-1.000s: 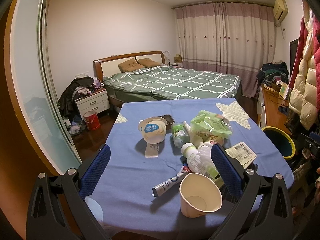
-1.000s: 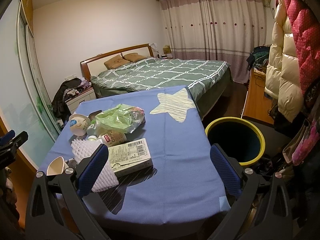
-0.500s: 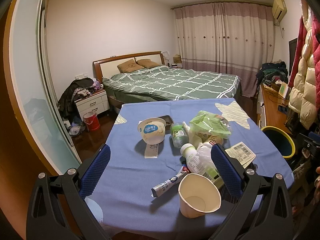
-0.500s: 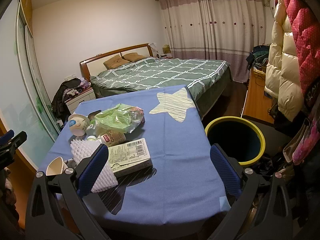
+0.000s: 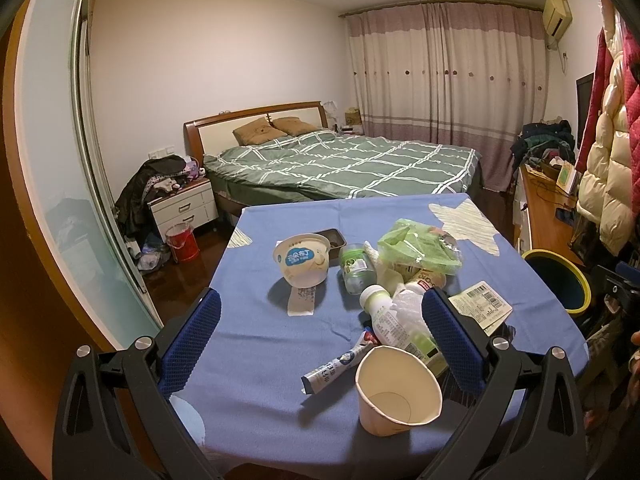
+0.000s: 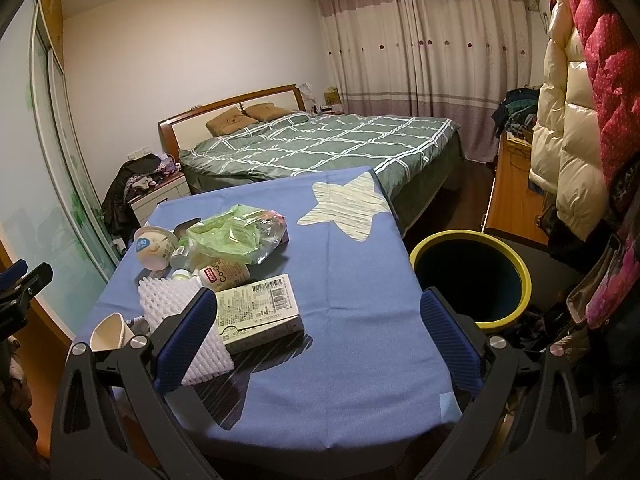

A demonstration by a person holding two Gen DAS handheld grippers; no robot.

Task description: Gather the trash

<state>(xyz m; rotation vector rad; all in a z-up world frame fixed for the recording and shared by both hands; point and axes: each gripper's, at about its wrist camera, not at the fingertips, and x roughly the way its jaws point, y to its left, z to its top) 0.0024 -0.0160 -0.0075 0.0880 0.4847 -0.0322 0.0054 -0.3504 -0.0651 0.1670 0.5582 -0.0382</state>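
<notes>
Trash lies on a blue-clothed table (image 5: pixel 256 360): a paper cup (image 5: pixel 396 392), a toothpaste tube (image 5: pixel 340 364), a plastic bottle (image 5: pixel 396 328), a pudding cup (image 5: pixel 302 258), a small green-lidded jar (image 5: pixel 356 266) and a green plastic bag (image 5: pixel 416 246). In the right wrist view a flat carton (image 6: pixel 256 312), white foam netting (image 6: pixel 172 300) and the bag (image 6: pixel 236 236) show. A yellow-rimmed bin (image 6: pixel 472 276) stands right of the table. My left gripper (image 5: pixel 320 344) is open above the near table edge, the paper cup between its fingers' lines. My right gripper (image 6: pixel 316 336) is open over the table's near right part.
A bed (image 5: pixel 344 168) with a green checked cover stands beyond the table. A nightstand (image 5: pixel 184 208) and a red bucket (image 5: pixel 182 240) are at the left by a sliding glass door. A wooden desk (image 5: pixel 548 208) and hanging coats (image 6: pixel 580 128) are on the right.
Both views have shifted very slightly; the trash on the table has not moved and both grippers stay open.
</notes>
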